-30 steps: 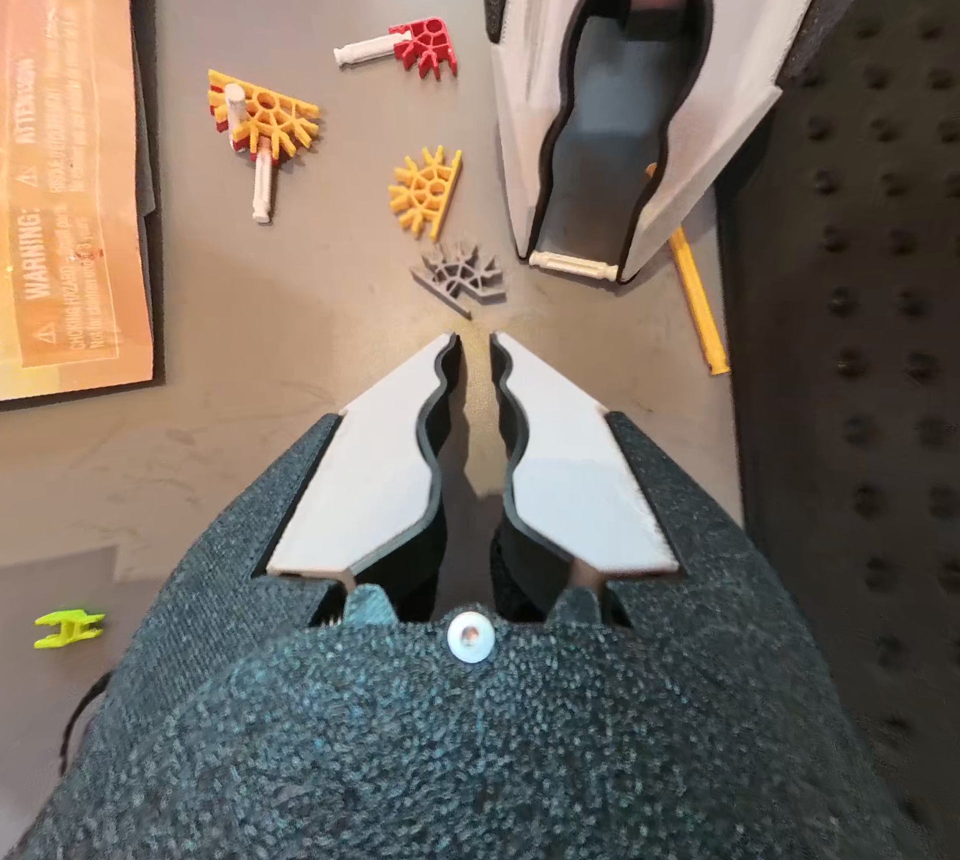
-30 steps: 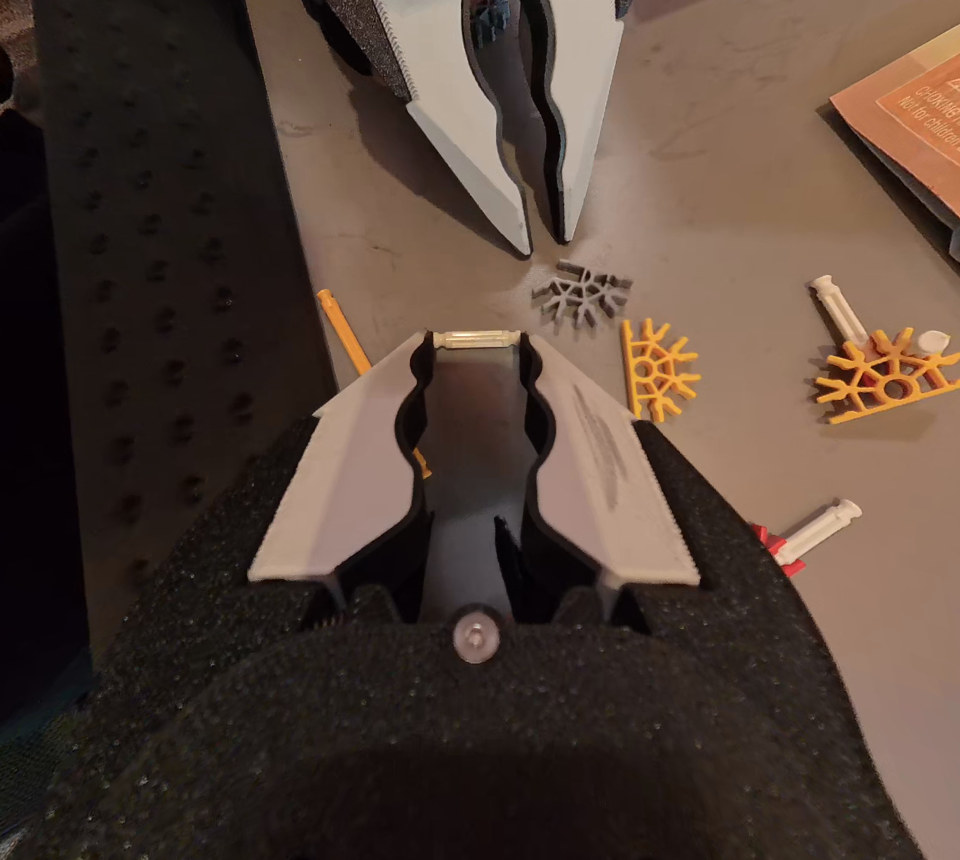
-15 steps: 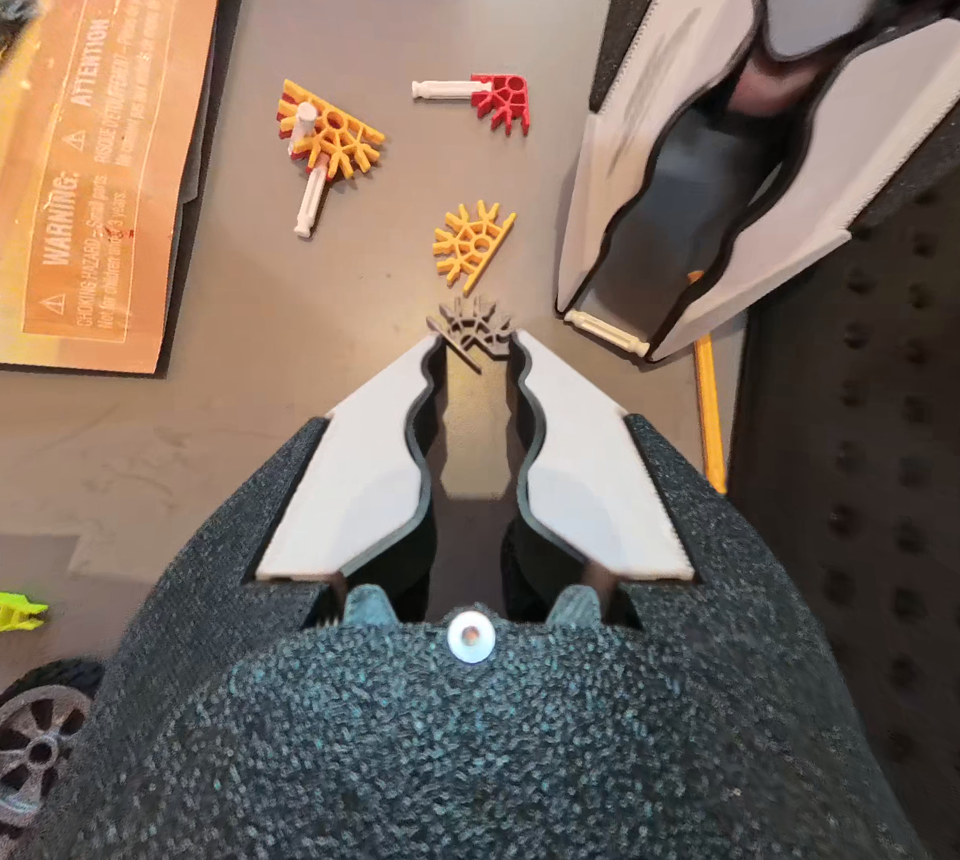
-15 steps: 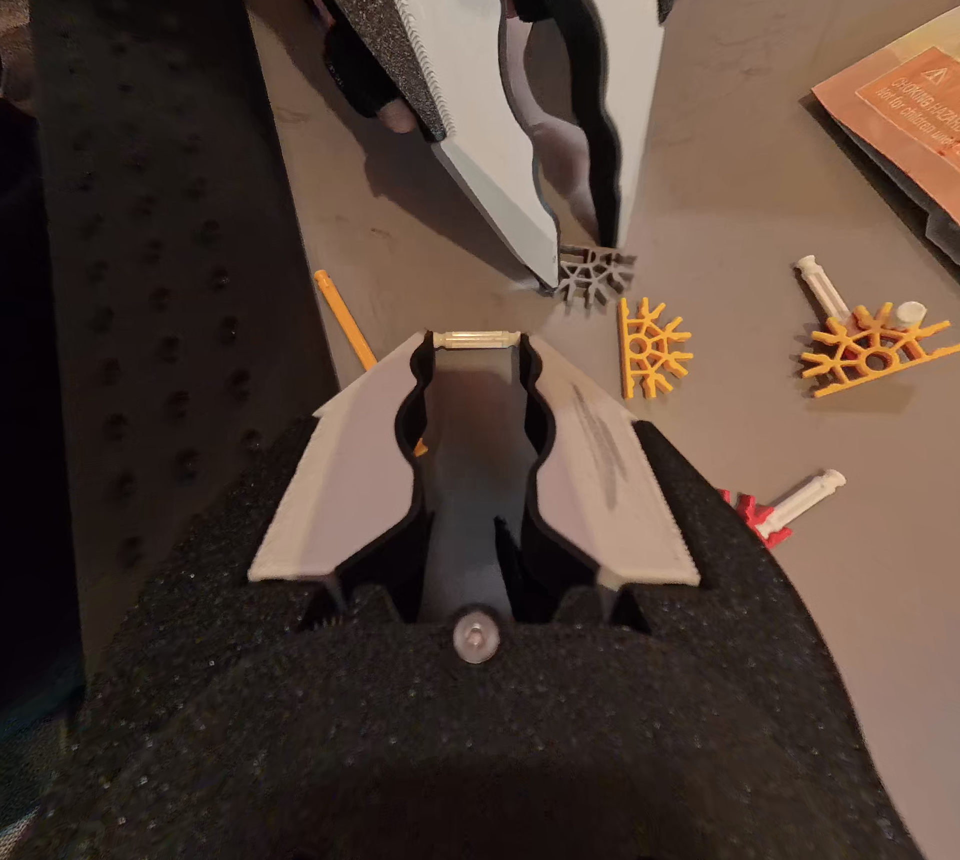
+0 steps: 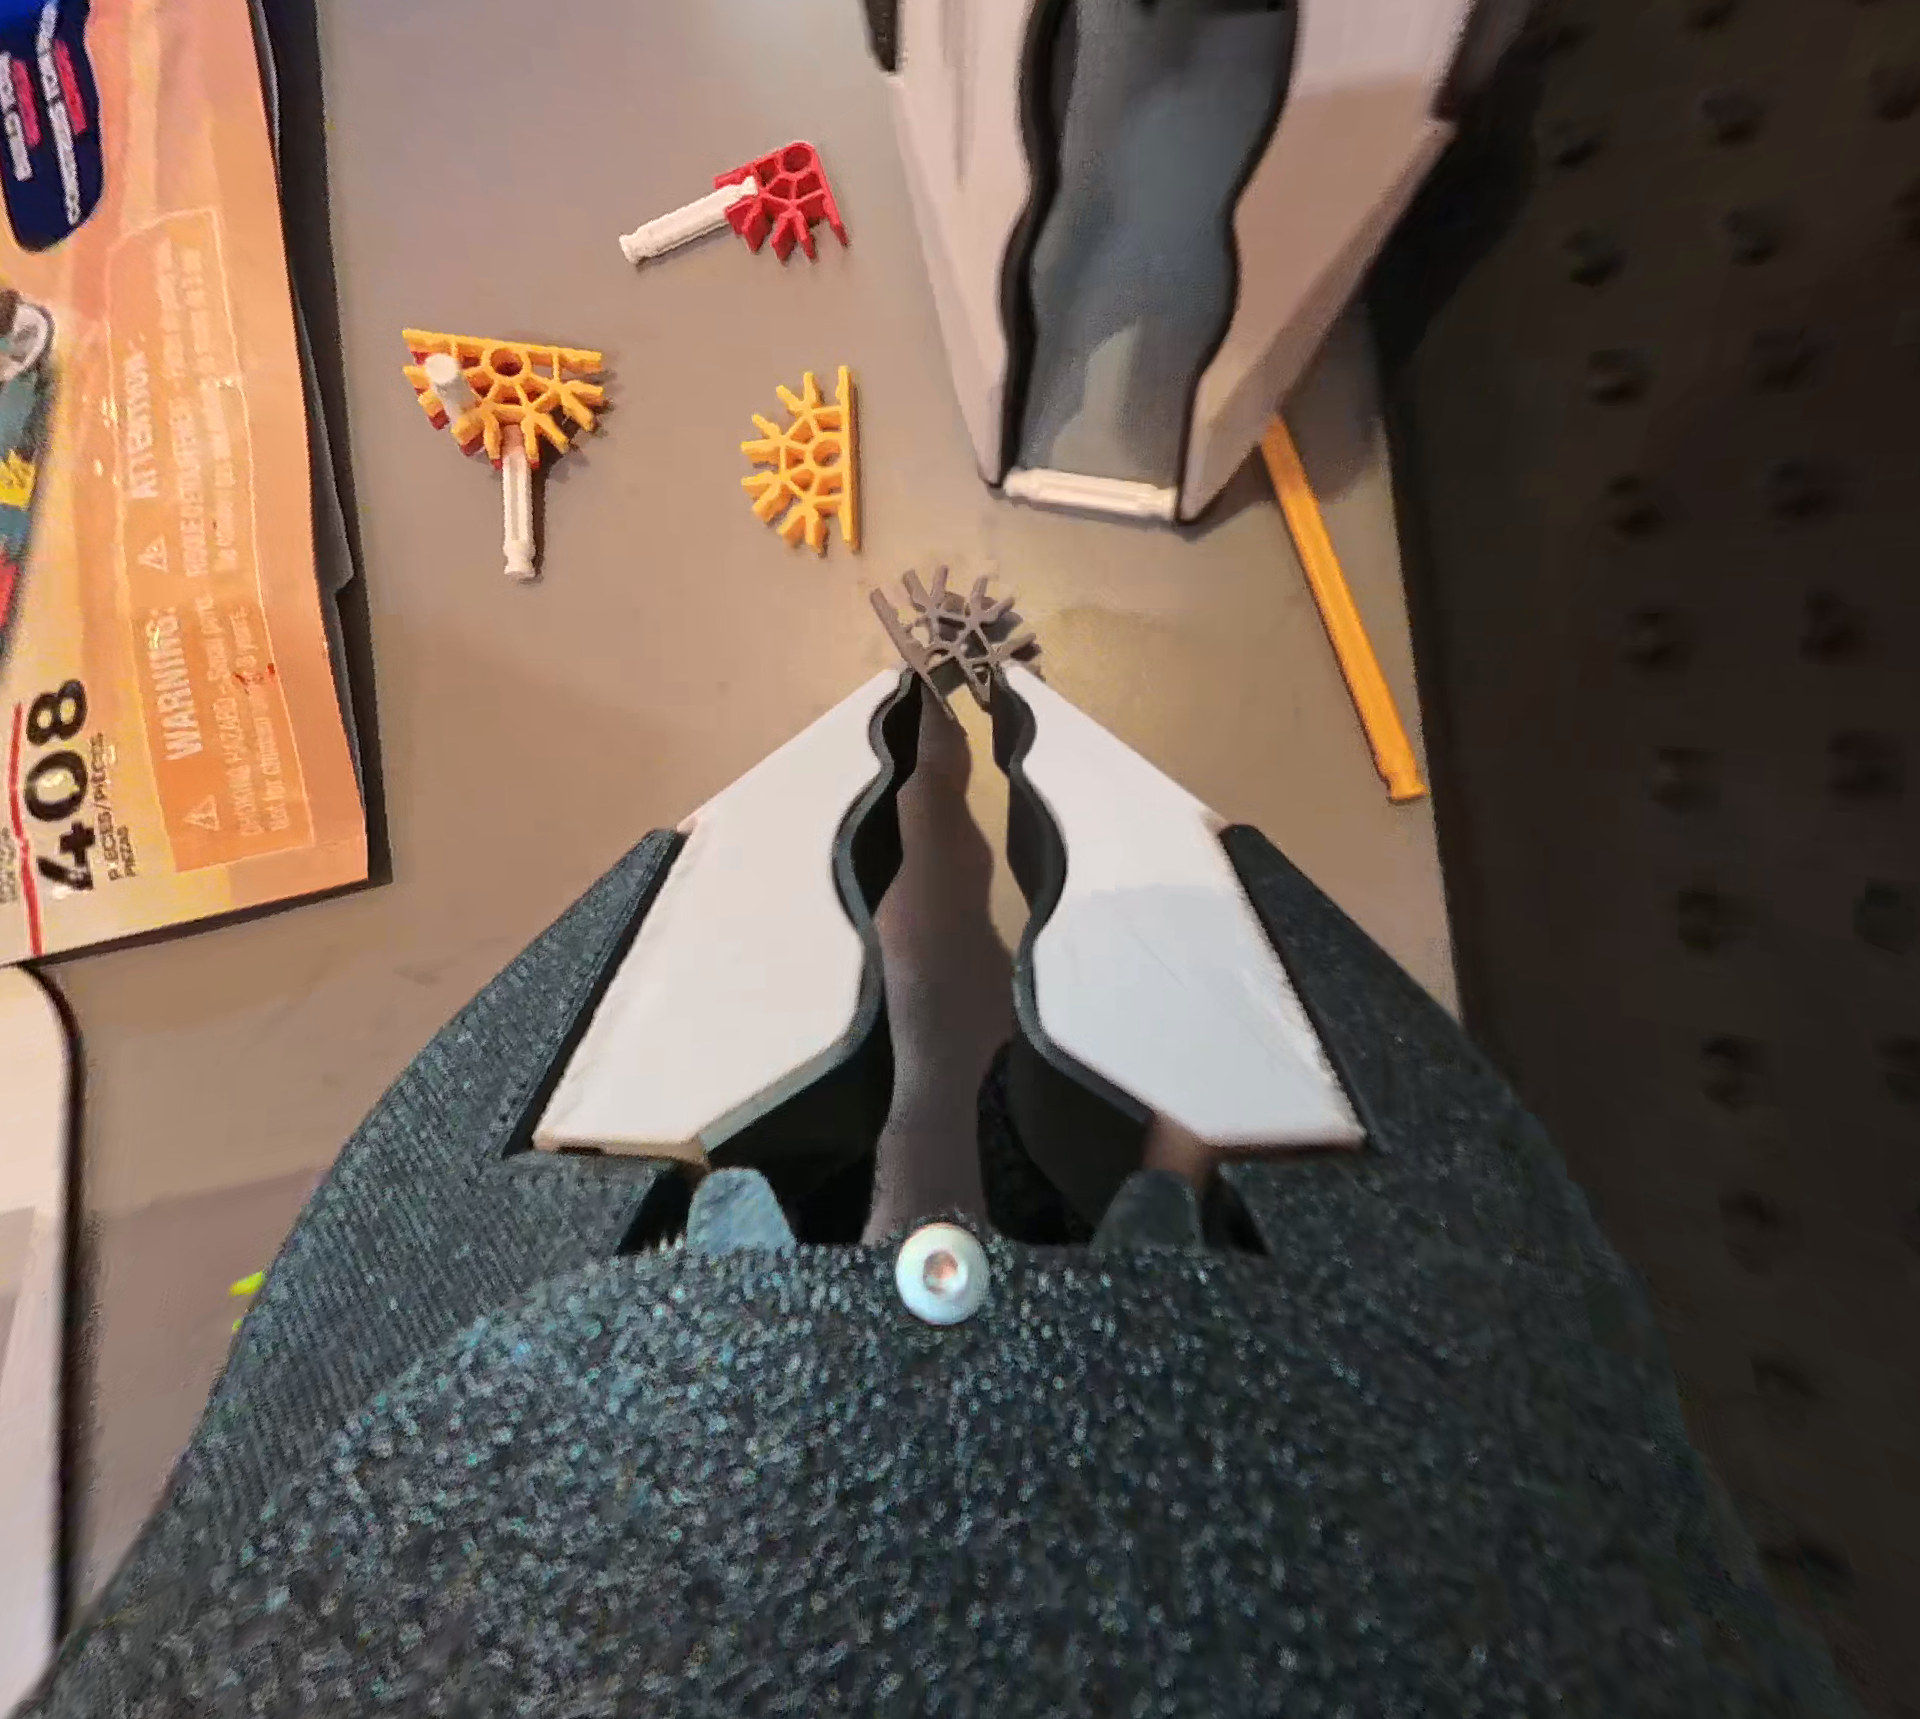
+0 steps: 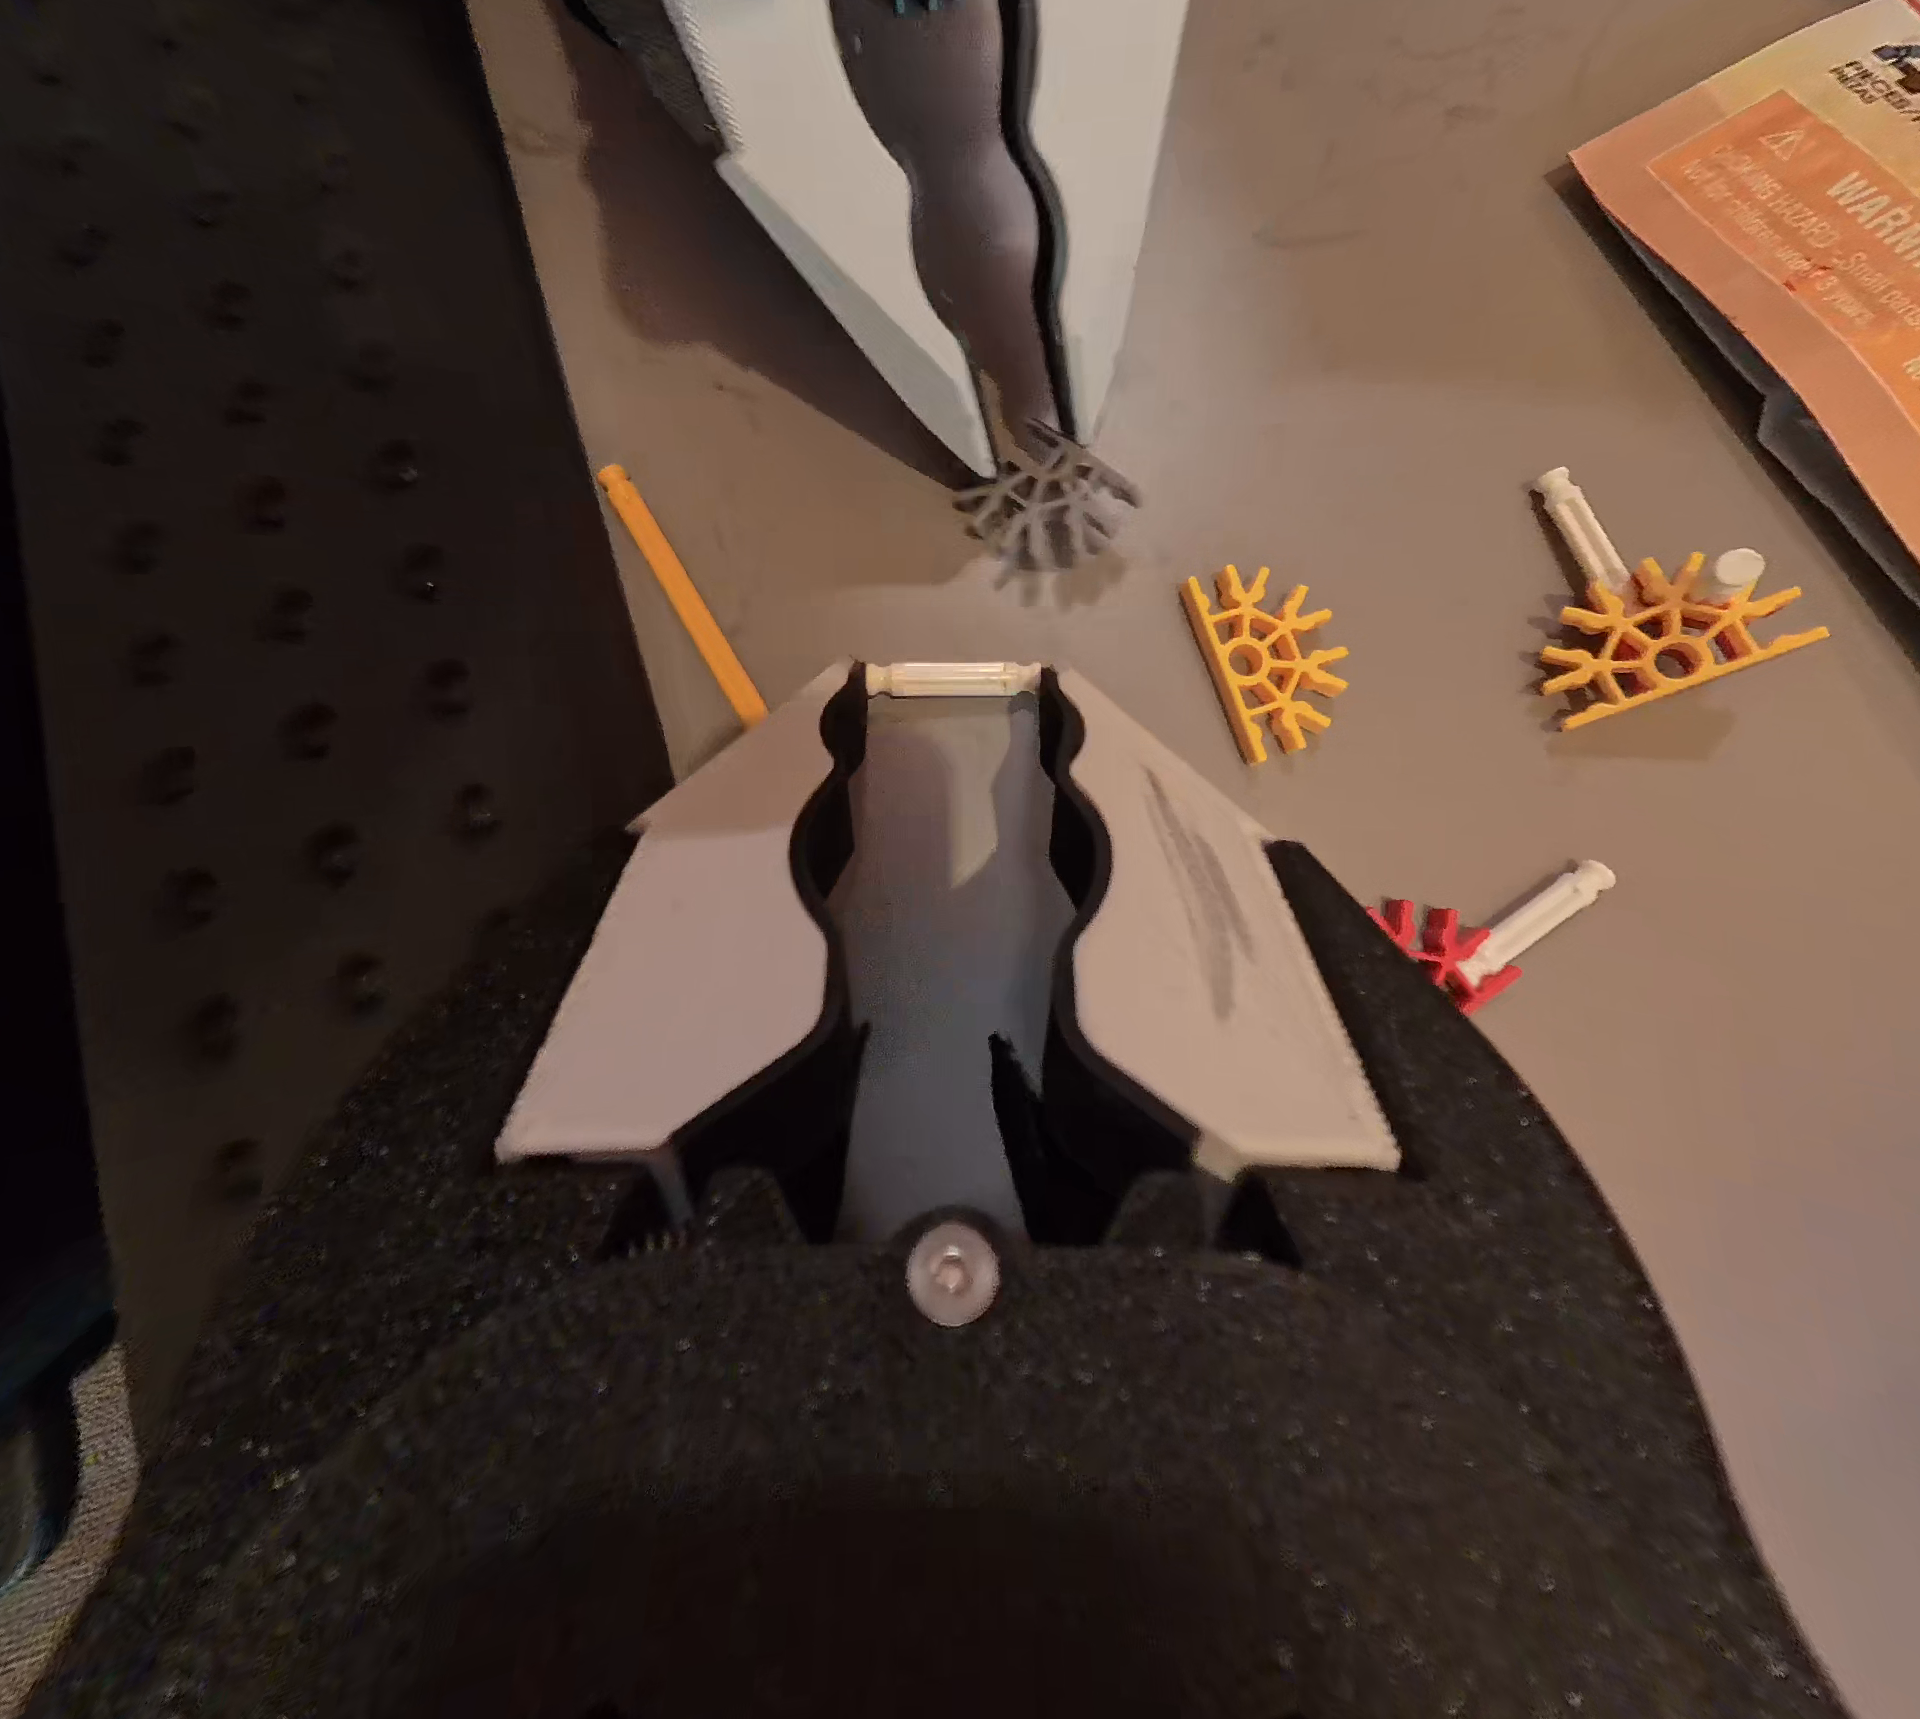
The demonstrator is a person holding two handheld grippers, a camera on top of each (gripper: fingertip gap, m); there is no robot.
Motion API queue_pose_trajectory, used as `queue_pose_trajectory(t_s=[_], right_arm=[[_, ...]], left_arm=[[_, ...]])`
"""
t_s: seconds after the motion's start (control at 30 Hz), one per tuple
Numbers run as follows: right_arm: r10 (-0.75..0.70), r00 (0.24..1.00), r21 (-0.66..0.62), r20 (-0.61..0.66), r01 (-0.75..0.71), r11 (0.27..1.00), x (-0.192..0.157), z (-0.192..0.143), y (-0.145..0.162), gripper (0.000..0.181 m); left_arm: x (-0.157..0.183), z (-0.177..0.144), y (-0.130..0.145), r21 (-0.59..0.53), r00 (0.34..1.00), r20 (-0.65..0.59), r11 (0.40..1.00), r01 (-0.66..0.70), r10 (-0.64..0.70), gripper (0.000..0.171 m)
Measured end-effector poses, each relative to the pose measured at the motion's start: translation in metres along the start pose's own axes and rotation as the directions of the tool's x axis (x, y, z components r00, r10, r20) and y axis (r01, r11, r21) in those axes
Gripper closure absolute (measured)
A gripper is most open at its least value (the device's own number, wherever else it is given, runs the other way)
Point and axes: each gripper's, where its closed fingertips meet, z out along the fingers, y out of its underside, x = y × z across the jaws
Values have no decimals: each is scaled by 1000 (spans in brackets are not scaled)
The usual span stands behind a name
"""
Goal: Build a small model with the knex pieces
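Note:
My left gripper (image 5: 954,682) is shut on a grey snowflake-shaped connector (image 5: 954,630) and holds it tilted just above the grey table (image 5: 582,713). It also shows in the right wrist view (image 6: 1044,500), pinched at the tips of the left gripper (image 6: 1029,433). My right gripper (image 6: 954,677) is shut on a short white rod (image 6: 954,677) held crosswise between its tips. That rod (image 5: 1091,490) and the right gripper (image 5: 1091,464) show opposite me in the left wrist view.
On the table lie a yellow connector (image 5: 805,464), a yellow-and-red connector with white rods (image 5: 504,402), a red connector with a white rod (image 5: 774,204) and a long orange rod (image 5: 1335,609). An orange box (image 5: 177,464) lies left. A black perforated mat (image 5: 1683,630) lies right. My right fingertips sit around 4 cm from my left ones.
My left gripper moved forward onto the grey connector, closed on it and raised it off the table. The right gripper kept hold of the white rod.

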Motion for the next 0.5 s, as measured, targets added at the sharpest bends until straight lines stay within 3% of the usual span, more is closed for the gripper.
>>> queue_pose_trajectory(t_s=[0.13, 0.23, 0.37, 0.5], right_arm=[[-23, 999, -19, -24, 23, 1000, 2, 2, -2, 149], [5, 1000, 27, -11, -4, 1000, 3, -2, -12, 149], [81, 997, 97, 16, -83, 992, 6, -6, -28, 148], [62, 998, 31, 4, -62, 998, 8, 3, -22, 148]], left_arm=[[-1, -5, 2, -19, 988, 86, 991, -130, 131, 160], [-1, -8, 3, -61, 938, 195, 958, -279, 286, 160], [6, -9, -1, -100, 824, 313, 879, -466, 472, 160], [7, -9, -3, -138, 733, 378, 817, -559, 565, 160]])
